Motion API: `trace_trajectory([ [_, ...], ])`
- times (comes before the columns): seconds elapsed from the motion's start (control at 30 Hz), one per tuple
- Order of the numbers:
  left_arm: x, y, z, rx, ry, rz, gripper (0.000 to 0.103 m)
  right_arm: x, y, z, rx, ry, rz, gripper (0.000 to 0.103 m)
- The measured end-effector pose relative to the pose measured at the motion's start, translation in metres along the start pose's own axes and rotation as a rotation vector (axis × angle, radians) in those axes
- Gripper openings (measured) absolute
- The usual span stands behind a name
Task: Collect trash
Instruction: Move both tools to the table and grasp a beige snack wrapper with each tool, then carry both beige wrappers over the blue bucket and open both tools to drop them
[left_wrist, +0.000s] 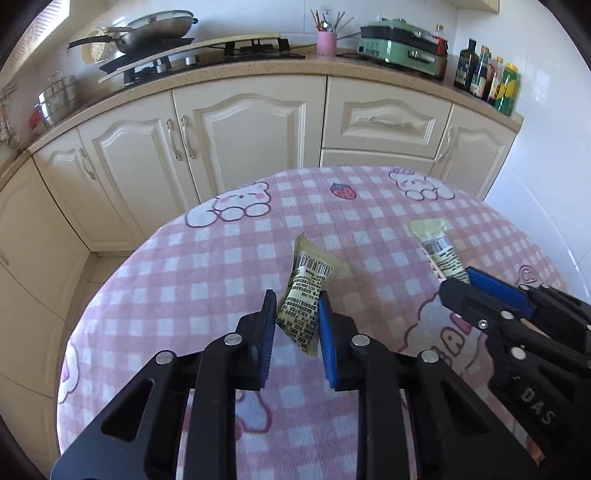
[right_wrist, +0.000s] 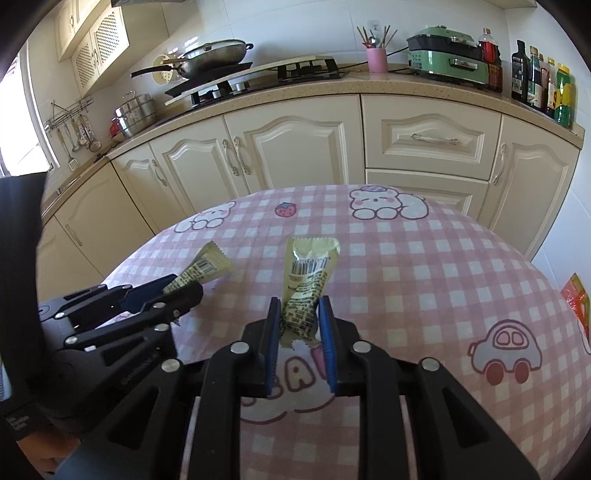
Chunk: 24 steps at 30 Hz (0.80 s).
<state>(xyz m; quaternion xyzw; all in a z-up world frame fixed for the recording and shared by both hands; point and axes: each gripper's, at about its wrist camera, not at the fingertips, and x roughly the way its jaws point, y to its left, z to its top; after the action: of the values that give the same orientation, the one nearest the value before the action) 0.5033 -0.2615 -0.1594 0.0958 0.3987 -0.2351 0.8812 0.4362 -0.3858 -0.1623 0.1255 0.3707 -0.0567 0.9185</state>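
Note:
Two pale yellow snack wrappers with barcodes are over the pink checked tablecloth (left_wrist: 184, 280). My left gripper (left_wrist: 297, 306) is shut on the lower end of one wrapper (left_wrist: 308, 288), which sticks up and forward between its blue pads. My right gripper (right_wrist: 298, 314) is shut on the other wrapper (right_wrist: 306, 277), crumpled between its pads. In the left wrist view the right gripper (left_wrist: 461, 284) holds its wrapper (left_wrist: 439, 254) at the right. In the right wrist view the left gripper (right_wrist: 177, 288) holds its wrapper (right_wrist: 203, 269) at the left.
A red and orange packet (right_wrist: 576, 299) lies at the table's right edge. Cream kitchen cabinets (left_wrist: 240, 133) stand behind the table. On the counter are a hob with a wok (left_wrist: 155, 33), a pink utensil cup (left_wrist: 327, 40), a green appliance (left_wrist: 402, 46) and bottles (left_wrist: 487, 74).

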Motion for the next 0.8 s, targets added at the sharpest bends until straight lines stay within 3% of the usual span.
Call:
trace_trajectory([
  [0.23,-0.075,0.048,-0.032,-0.109,-0.07,0.104,0.02,-0.028,0.045,-0.003,-0.078,-0.034,0.093,0.02],
  [0.33,-0.106,0.074,-0.049,-0.168,-0.094,0.154,0.02,-0.044,0.074,-0.009,-0.108,-0.036,0.176,0.02],
  [0.53,-0.17,0.115,-0.101,-0.271,-0.13,0.253,0.02,-0.086,0.141,-0.029,-0.187,-0.058,0.303,0.02],
  [0.8,-0.242,0.146,-0.176,-0.359,-0.145,0.343,0.02,-0.135,0.224,-0.072,-0.266,-0.062,0.404,0.02],
])
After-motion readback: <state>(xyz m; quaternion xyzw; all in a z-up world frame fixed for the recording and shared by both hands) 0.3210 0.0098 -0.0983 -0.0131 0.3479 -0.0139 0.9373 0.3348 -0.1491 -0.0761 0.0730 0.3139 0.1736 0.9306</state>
